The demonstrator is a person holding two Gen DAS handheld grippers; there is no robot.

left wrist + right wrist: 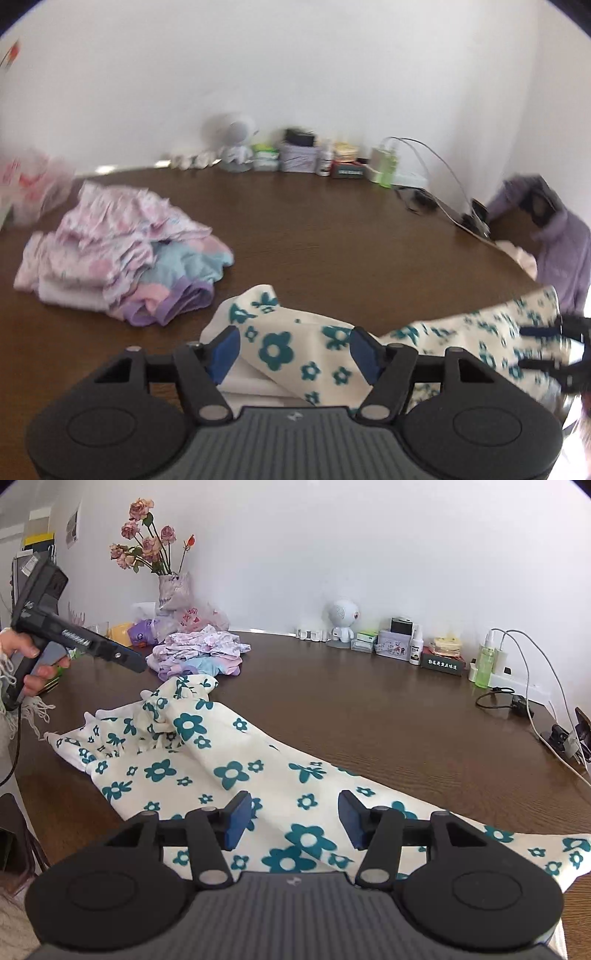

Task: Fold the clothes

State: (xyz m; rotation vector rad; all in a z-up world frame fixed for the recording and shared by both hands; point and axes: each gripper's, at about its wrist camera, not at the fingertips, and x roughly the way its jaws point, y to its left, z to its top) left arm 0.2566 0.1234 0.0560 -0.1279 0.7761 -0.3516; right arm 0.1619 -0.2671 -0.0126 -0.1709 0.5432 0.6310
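Cream floral garment [236, 768] spread along near table [369, 709] edge, far-left end bunched, right end cut off. Left gripper [291, 350] parted, gripping nothing. Right gripper [295, 818] likewise, above cloth. Pastel clothes pile [122, 254] far left, blurred.

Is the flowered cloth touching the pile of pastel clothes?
Apart. The left wrist view shows bare table between flowered cloth and pile of pastel clothes.
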